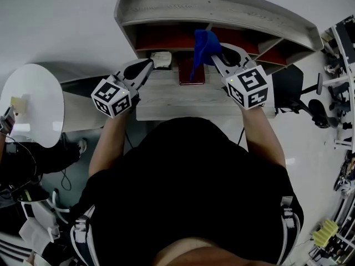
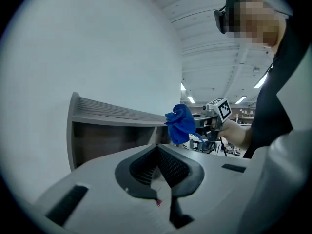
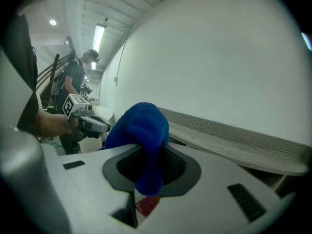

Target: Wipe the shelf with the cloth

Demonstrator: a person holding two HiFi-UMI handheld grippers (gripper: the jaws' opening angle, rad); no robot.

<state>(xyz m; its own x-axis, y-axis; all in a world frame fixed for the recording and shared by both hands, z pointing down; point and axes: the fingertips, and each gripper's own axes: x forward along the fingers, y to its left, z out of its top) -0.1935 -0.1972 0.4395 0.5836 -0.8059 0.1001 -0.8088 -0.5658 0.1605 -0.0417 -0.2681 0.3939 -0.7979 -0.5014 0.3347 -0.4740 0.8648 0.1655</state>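
Note:
A grey wooden shelf [image 1: 211, 7] with dark red compartments stands against the wall behind a narrow desk. My right gripper [image 1: 221, 59] is shut on a bunched blue cloth [image 1: 203, 47], held just in front of the middle compartment. In the right gripper view the cloth [image 3: 142, 130] hangs down between the jaws, with the shelf's top board [image 3: 229, 135] to the right. My left gripper [image 1: 146, 67] is shut and holds nothing, hovering left of the cloth at the lower left compartment. The left gripper view shows the cloth [image 2: 180, 123] ahead and the shelf [image 2: 117, 115] behind it.
A dark red book [image 1: 191, 71] lies on the desk [image 1: 177, 101] below the cloth. A crumpled pale object [image 1: 161, 59] sits by the left gripper's tips. A round white table [image 1: 30, 104] stands at the left. Office chairs [image 1: 310, 101] and clutter are at the right.

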